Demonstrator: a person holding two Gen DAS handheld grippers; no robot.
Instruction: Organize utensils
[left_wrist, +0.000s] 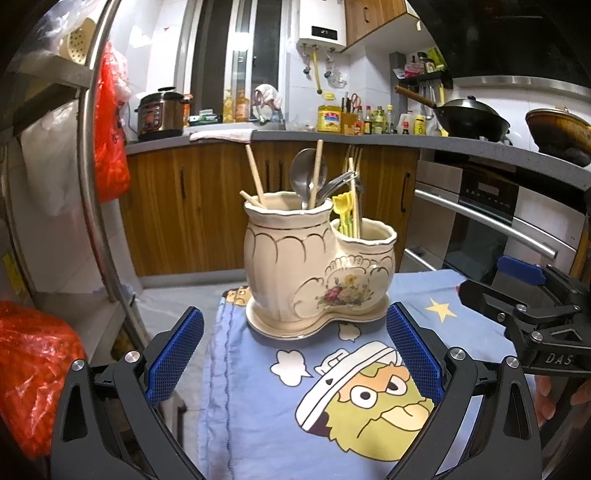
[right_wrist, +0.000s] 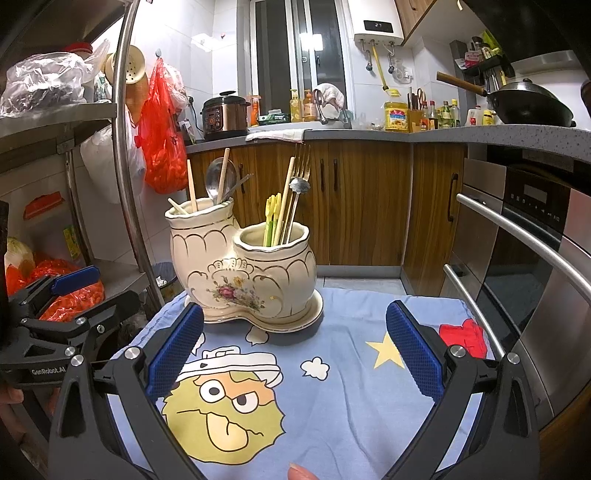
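My left gripper and right gripper both have jaws spread wide, holding nothing. Just ahead, the cream ceramic holder stands upright on the blue cartoon cloth, with chopsticks, spoon and forks inside.

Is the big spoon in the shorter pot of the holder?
No, the spoon stands in the taller pot with chopsticks.
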